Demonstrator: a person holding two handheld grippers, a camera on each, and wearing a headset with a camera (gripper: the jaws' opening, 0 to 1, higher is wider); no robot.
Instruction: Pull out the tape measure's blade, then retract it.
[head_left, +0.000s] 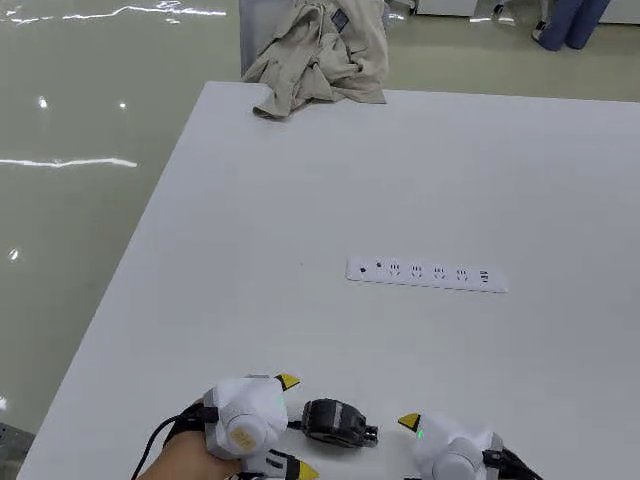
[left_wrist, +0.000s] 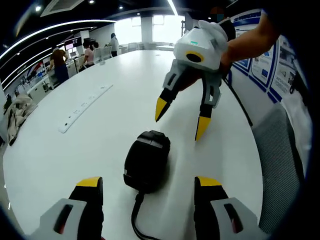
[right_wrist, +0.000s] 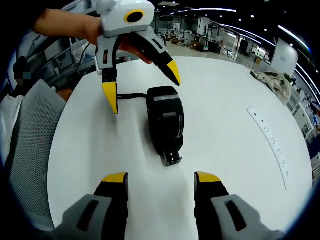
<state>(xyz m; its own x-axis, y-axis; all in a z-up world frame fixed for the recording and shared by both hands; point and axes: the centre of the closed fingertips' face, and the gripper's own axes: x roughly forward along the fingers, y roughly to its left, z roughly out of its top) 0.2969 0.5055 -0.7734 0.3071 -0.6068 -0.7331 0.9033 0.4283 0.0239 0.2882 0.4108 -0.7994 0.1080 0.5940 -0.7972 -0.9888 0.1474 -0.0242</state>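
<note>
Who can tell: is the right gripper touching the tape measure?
Apart: the right gripper view shows bare table between the tape measure and the right gripper.

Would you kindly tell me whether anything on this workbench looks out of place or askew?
Only the crumpled beige garment stands out: it lies heaped on the table's far edge, away from the work. The tape measure, blade in, and the power strip lie flat and look undamaged.

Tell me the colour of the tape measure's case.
Black; the black tape measure shows best in the right gripper view.
</note>
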